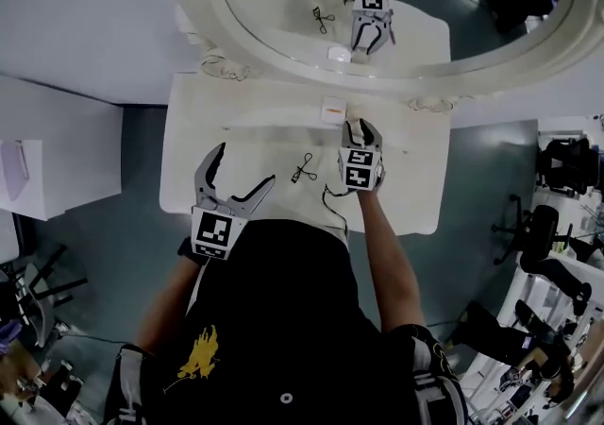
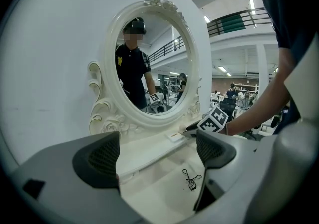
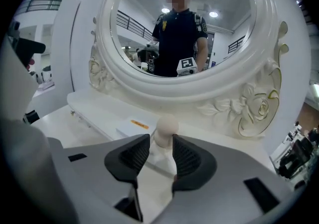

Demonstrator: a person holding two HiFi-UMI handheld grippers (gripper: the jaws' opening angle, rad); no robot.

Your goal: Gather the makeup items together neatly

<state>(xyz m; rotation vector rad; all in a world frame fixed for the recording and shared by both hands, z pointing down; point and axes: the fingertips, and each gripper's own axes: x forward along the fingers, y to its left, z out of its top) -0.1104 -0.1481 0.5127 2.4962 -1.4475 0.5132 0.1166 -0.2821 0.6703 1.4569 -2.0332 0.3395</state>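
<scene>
At the lower left of the head view, the left gripper (image 1: 247, 163) hangs over the near left edge of the white vanity table (image 1: 189, 154). Its jaws are spread wide and nothing is between them. Its own view looks through that gap at the bare tabletop.

Right of it, near the middle of the table, a black eyelash curler (image 1: 303, 169) lies flat, well apart from both grippers. Further up and a little right, a flat white box with an orange label (image 1: 333, 109) sits on the raised ledge at the foot of the oval mirror (image 1: 203, 31).

Just right of the box stands a beige gourd-shaped makeup sponge (image 3: 166, 129), upright on the ledge. The right gripper (image 1: 361, 130) points at it from the near side. In the right gripper view its jaws stand only narrowly apart, with the sponge's lower bulb between the pad tips. The sponge looks unsquashed and rests on the ledge on its own. The mirror reflects the curler, the box and this gripper.
</scene>
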